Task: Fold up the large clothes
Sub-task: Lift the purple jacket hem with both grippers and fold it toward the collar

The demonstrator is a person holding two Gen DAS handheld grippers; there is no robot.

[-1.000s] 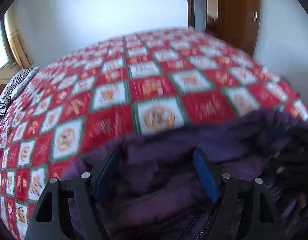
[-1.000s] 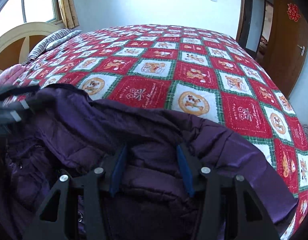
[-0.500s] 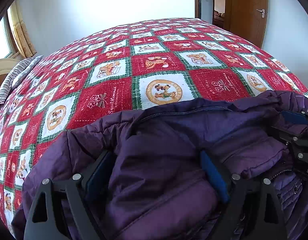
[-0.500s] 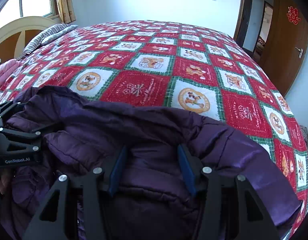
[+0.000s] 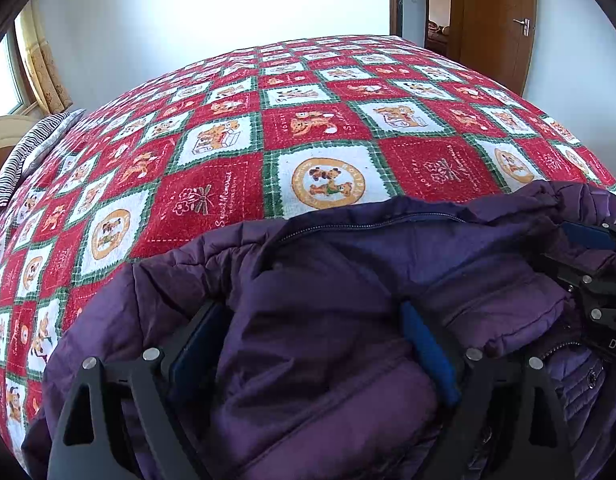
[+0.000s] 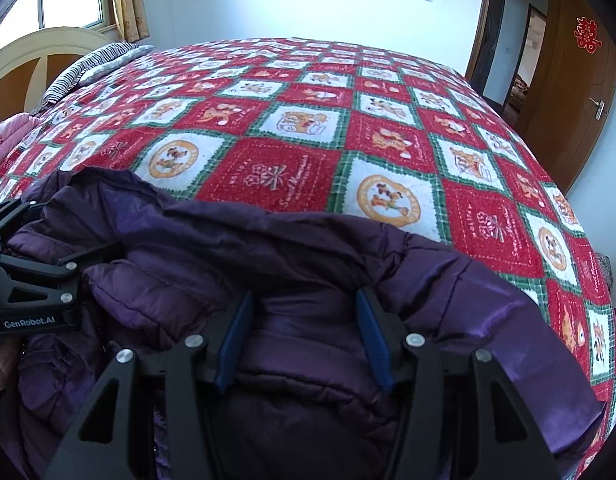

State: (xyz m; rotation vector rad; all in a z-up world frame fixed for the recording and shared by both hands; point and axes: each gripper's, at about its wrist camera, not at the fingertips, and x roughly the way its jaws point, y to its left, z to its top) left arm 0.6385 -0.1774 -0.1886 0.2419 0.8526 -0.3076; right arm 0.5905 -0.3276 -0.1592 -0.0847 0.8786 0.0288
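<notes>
A large purple quilted jacket (image 5: pixel 328 320) lies bunched at the near edge of a bed with a red, white and green patchwork cover (image 5: pixel 316 120). It also fills the lower half of the right wrist view (image 6: pixel 268 264). My left gripper (image 5: pixel 314 336) is open, its blue-padded jaws spread wide with jacket fabric bulging between them. My right gripper (image 6: pixel 302 332) is also open over a fold of the jacket. Each gripper shows at the edge of the other's view: the right one (image 5: pixel 596 280) and the left one (image 6: pixel 28 272).
A striped pillow (image 6: pixel 92 64) and a curved wooden headboard (image 6: pixel 36 56) are at the far left. A brown wooden door (image 6: pixel 576 80) stands at the right. The bed cover (image 6: pixel 348 120) stretches far beyond the jacket. A pink cloth (image 6: pixel 4 136) lies at the left edge.
The left gripper has lowered onto the jacket and steadied; a second ago its view was blurred and higher. The right gripper has barely moved. Both jaws stay open.
</notes>
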